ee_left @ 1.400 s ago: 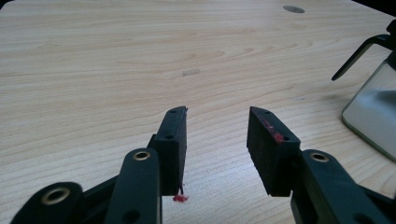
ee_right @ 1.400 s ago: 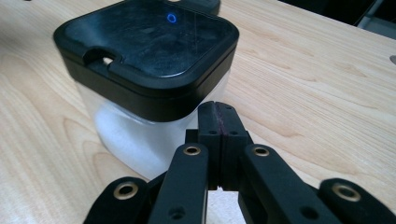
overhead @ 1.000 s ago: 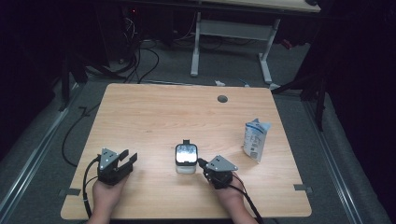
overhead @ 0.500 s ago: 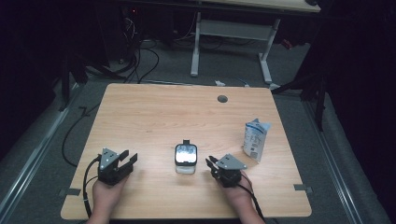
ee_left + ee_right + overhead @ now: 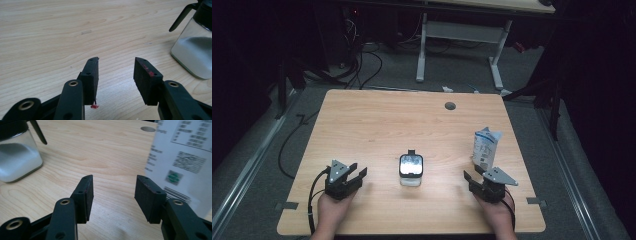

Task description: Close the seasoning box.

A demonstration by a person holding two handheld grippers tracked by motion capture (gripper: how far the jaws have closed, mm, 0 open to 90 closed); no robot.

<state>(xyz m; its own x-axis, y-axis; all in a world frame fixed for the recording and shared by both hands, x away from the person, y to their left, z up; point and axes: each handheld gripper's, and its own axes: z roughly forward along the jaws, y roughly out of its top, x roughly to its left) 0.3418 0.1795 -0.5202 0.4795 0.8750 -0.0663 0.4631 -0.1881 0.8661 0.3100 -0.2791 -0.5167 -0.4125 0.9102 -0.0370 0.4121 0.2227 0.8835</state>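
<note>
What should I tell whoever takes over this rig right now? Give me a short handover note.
Left gripper: open, empty, near the table's front left.
Right gripper: open, empty, front right, just in front of the white carton.
Glass jar with black lid and white contents stands between them, untouched.
Done: nothing gripped yet.
Left: probably close on the carton, which stands nearest the right gripper, then work with the jar.

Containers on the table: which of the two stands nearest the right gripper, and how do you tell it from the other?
The white carton, printed with text and codes, stands just beyond the right gripper. The glass jar with the black lid stands mid-table between both grippers.
</note>
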